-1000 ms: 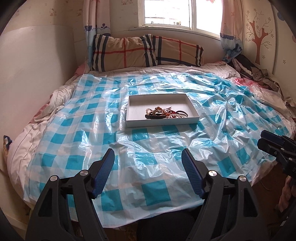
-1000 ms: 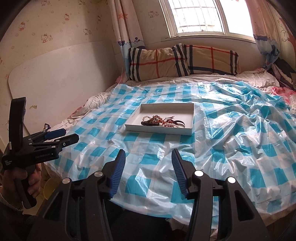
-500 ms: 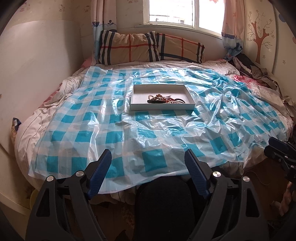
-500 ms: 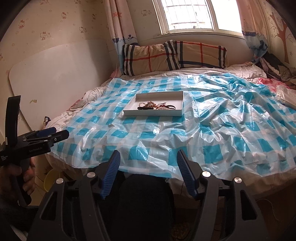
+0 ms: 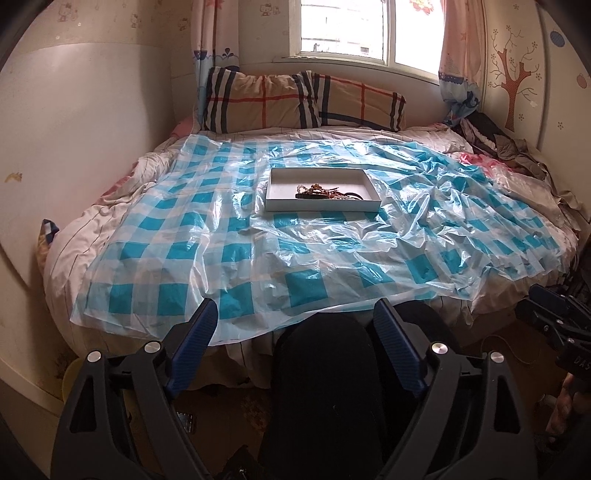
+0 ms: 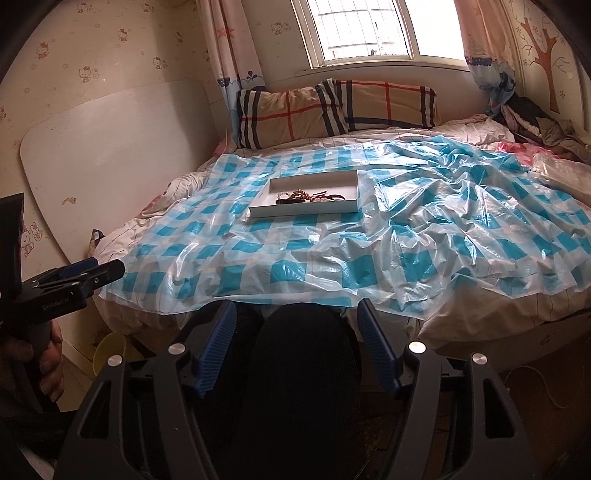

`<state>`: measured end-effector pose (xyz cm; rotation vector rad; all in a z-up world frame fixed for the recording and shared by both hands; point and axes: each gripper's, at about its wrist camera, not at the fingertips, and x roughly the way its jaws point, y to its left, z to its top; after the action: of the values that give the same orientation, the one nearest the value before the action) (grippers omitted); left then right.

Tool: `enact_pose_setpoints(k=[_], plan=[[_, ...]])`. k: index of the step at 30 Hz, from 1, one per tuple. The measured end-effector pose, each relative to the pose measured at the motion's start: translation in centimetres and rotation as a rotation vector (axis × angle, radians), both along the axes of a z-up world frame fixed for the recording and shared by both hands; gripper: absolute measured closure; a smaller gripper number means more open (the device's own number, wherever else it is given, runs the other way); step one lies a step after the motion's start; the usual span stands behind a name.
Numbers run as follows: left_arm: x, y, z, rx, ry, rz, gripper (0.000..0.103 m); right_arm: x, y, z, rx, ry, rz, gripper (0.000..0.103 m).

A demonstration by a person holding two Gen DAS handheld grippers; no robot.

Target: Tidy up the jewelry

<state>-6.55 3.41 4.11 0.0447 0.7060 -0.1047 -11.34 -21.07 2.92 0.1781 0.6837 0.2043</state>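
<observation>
Left wrist view: the left gripper (image 5: 293, 332) hangs low off the foot of a bed (image 5: 74, 240), its blue fingers (image 5: 194, 345) wide apart and holding nothing. A white tray (image 5: 321, 205) lies mid-bed on a blue-checked plastic sheet (image 5: 303, 284), well away from the gripper, its long axis running left to right. Tangled jewelry (image 5: 325, 192) sits toward its near right side. Plaid pillows (image 5: 295, 101) lean below a window (image 5: 343, 27).

Right wrist view: the right gripper (image 6: 295, 336) also hangs off the foot of the bed, fingers (image 6: 218, 343) apart and empty. The tray (image 6: 306, 212) appears skewed, its left end nearer. The jewelry (image 6: 310, 197) lies along the near wall. A white board (image 6: 103, 158) leans on the wallpapered wall.
</observation>
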Motion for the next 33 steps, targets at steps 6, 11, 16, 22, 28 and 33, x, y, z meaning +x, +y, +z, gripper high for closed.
enact_pose_setpoints(k=[6, 11, 16, 22, 28, 33], plan=[[-0.67, 0.22, 0.43, -0.003, -0.016, 0.009, 0.02, -0.52, 0.48, 0.41, -0.006, -0.013, 0.012, 0.036], [-0.78, 0.36, 0.38, -0.002, -0.013, 0.012, 0.02, -0.55, 0.54, 0.48, -0.005, -0.016, 0.02, 0.035], [-0.79, 0.36, 0.33, -0.005, -0.014, 0.015, 0.02, -0.47, 0.57, 0.38, 0.0, -0.013, 0.024, 0.034], [-0.65, 0.55, 0.02, -0.006, -0.006, 0.018, 0.019, -0.31, 0.77, 0.17, 0.003, -0.006, 0.032, 0.034], [-0.52, 0.75, -0.1, -0.007, -0.005, 0.024, 0.018, -0.27, 0.9, 0.12, 0.003, -0.004, 0.035, 0.033], [-0.46, 0.89, -0.21, -0.009, -0.004, 0.028, 0.016, -0.25, 0.96, 0.12, 0.003, -0.005, 0.034, 0.032]])
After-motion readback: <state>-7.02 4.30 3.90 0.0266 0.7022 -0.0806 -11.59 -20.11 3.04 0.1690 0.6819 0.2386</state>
